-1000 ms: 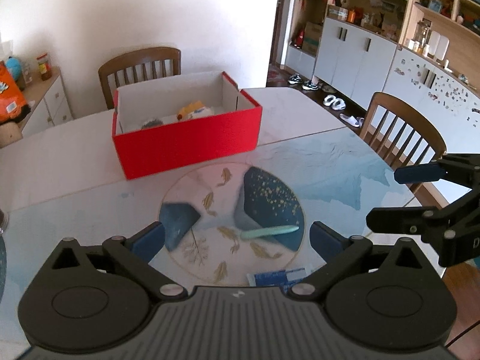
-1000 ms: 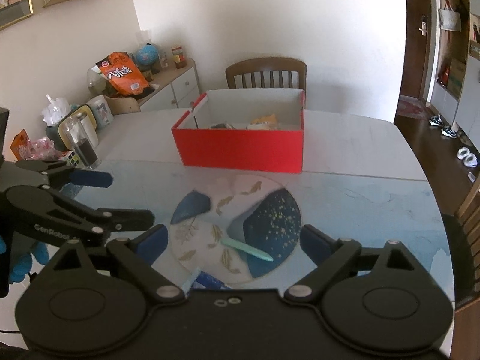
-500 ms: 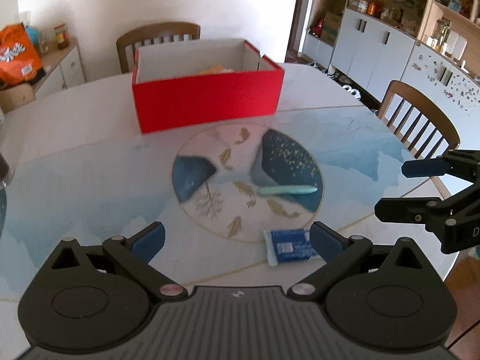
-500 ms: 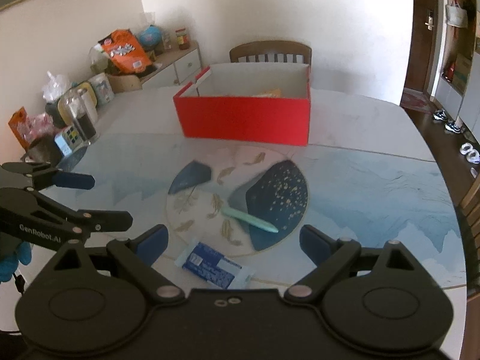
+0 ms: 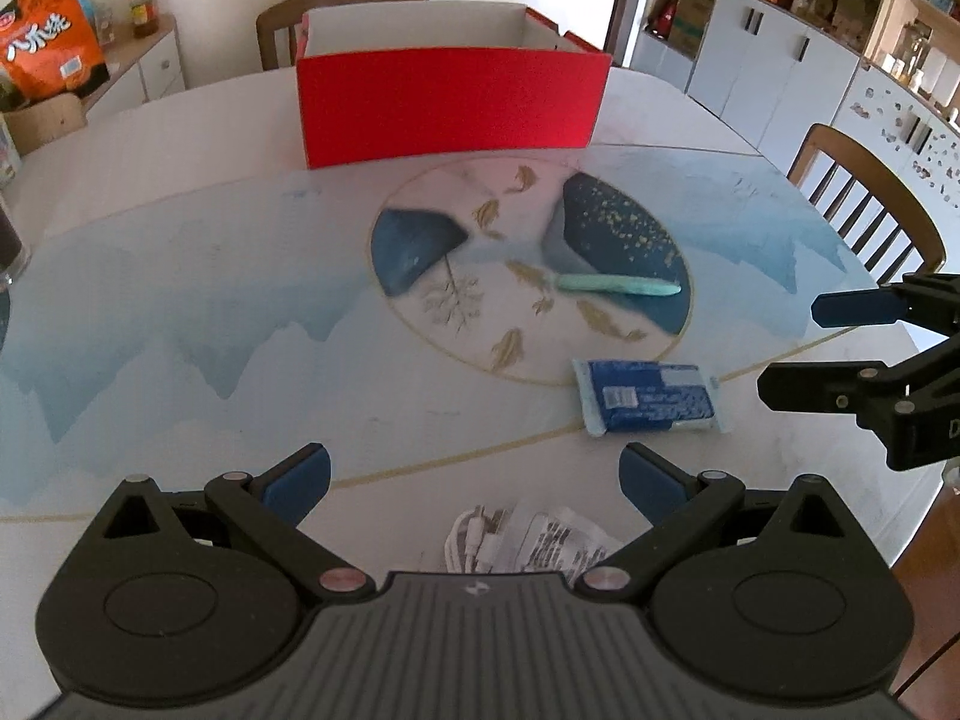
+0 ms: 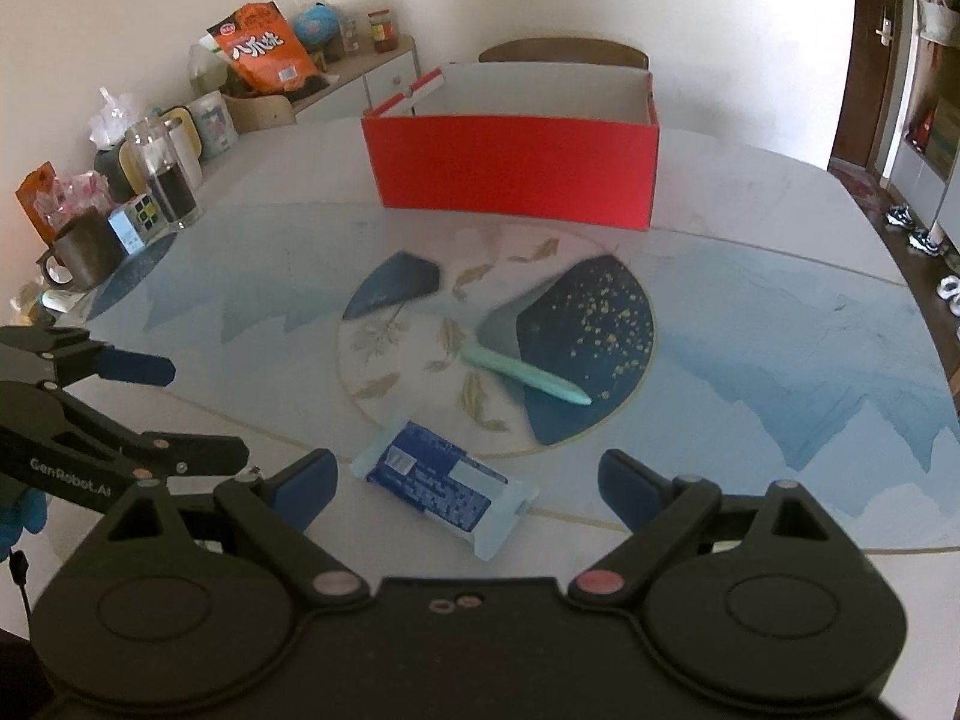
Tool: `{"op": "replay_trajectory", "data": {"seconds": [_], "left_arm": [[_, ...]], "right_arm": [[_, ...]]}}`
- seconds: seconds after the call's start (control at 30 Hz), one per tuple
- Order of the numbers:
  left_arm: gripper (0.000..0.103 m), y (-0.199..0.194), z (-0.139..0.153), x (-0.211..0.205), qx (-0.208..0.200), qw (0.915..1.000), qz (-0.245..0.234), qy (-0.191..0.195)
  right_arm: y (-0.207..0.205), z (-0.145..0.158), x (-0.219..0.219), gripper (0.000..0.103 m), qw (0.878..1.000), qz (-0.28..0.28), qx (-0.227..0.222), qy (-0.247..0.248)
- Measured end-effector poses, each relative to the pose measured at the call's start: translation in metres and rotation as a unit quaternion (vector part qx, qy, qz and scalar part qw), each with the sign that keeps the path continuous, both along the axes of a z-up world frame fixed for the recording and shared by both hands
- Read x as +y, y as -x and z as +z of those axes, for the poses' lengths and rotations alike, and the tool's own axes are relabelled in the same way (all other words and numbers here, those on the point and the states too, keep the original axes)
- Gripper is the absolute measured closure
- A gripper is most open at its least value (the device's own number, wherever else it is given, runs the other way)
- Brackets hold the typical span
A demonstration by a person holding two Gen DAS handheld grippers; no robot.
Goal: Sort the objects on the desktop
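A red box stands at the far side of the table. A mint-green pen lies on the round fish pattern. A blue packet lies nearer the front edge. A white cable bundle with a printed label lies just in front of my left gripper, which is open and empty. My right gripper is open and empty, above and just short of the blue packet. Each gripper also shows at the edge of the other's view.
Jars, a mug, a puzzle cube and snack bags crowd the table's left side and a sideboard. Wooden chairs stand behind the box and at the right. The table's front right edge is close.
Both grippers have drawn back and lower toward the front edge. The box looks farther, and the blue packet and then the cable bundle have come into view.
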State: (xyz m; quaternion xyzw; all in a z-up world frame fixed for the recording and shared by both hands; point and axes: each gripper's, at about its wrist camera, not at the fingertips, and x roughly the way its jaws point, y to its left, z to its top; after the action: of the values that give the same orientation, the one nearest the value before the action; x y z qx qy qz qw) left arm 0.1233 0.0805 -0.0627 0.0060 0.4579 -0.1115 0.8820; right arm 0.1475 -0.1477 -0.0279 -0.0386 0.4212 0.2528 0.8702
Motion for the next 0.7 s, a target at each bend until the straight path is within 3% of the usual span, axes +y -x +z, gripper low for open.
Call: {"op": "replay_trajectory", "data": {"seconds": [0.5,0.7], "left_arm": [[0.001,0.005,-0.03,0.011,0.007,0.9999,0.005,0.009],[0.007,0.006,-0.039,0.012,0.009,0.9999,0.0,0.012]], "right_arm": [[-0.001,-0.037,0.015,0.009,1.0,0.016,0.019,0.019],[-0.005,-0.055,0.021,0.009,0.999,0.012,0.028,0.033]]}}
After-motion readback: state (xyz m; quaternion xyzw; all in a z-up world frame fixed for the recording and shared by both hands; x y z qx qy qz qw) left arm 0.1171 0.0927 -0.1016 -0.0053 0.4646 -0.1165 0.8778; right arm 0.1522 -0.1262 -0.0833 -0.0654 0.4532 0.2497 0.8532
